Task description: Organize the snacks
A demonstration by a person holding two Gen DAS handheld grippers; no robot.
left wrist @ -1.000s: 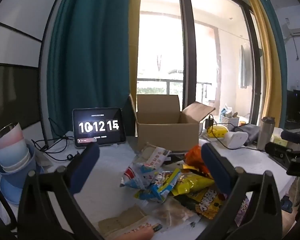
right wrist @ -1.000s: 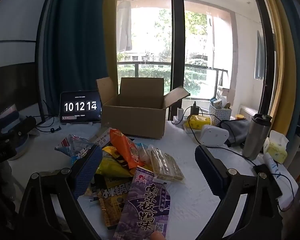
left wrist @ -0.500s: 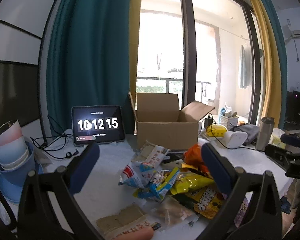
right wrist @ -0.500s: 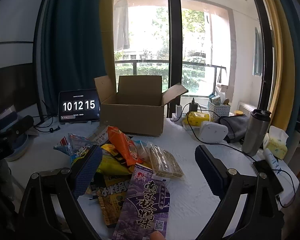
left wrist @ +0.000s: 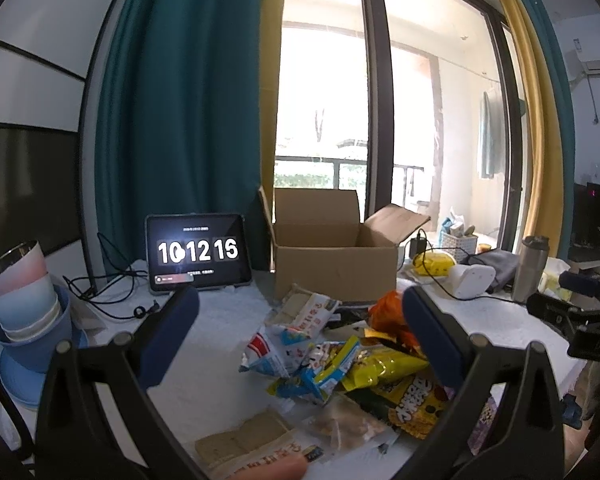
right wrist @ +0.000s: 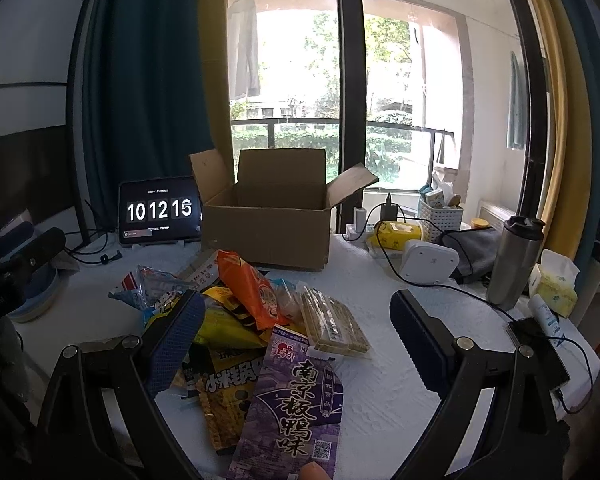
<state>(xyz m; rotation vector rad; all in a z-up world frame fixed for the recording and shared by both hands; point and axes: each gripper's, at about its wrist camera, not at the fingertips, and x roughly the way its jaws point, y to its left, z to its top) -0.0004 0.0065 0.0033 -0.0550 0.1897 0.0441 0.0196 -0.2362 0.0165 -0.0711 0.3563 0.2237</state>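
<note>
A heap of snack packets lies on the white table: an orange bag, a yellow bag, a purple packet, a clear cracker pack and a blue-white bag. Behind them stands an open cardboard box, flaps up. My left gripper hovers open above the heap's left side, nothing between its fingers. My right gripper is open too, over the purple packet and the heap's right side. The right gripper's body shows at the left wrist view's right edge.
A tablet clock leans at the back left with cables. Stacked cups and blue bowls stand far left. A steel flask, white device, tissue pack, phone and basket crowd the right side.
Both views have risen and tilted slightly, so the box and packets sit a little lower in frame. Both grippers stay open and no packet has moved.
</note>
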